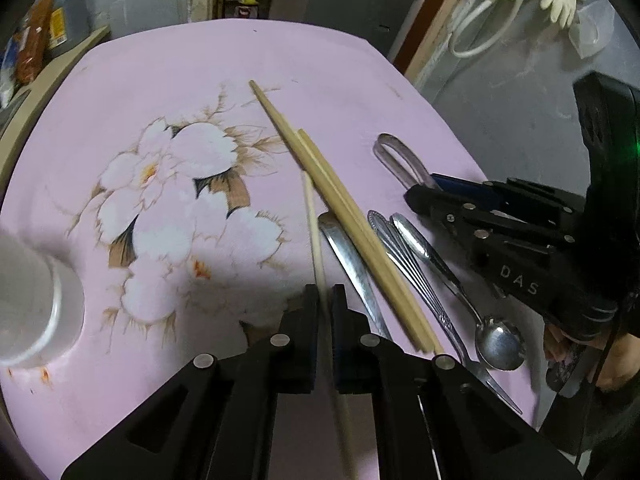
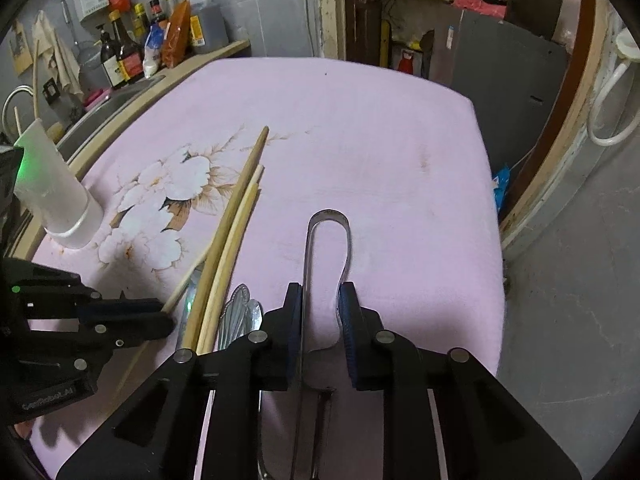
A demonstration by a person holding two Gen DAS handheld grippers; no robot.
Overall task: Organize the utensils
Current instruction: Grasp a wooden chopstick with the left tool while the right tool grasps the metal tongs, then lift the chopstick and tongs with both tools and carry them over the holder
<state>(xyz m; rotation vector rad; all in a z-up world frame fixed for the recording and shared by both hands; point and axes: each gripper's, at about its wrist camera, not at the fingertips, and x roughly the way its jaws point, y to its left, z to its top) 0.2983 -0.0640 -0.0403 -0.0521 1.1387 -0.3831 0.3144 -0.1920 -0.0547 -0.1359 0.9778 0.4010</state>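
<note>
A cramped home kitchen: sauce bottles [image 2: 120,56] along a counter ledge [image 2: 192,66], sink [image 2: 116,106] beside them.

A table [image 2: 360,128] covered in pink cloth printed with white flowers (the blooms sit at about 9 o'clock of centre in the right wrist view). A white cup [image 1: 36,304] stands upside down at its 9 o'clock edge. Toward 4 o'clock lie wooden chopsticks [image 1: 344,216], a knife [image 1: 352,264], a fork [image 1: 416,276] and a spoon [image 1: 452,280], side by side. Metal tongs [image 2: 326,248] lie near 5 o'clock.
</note>
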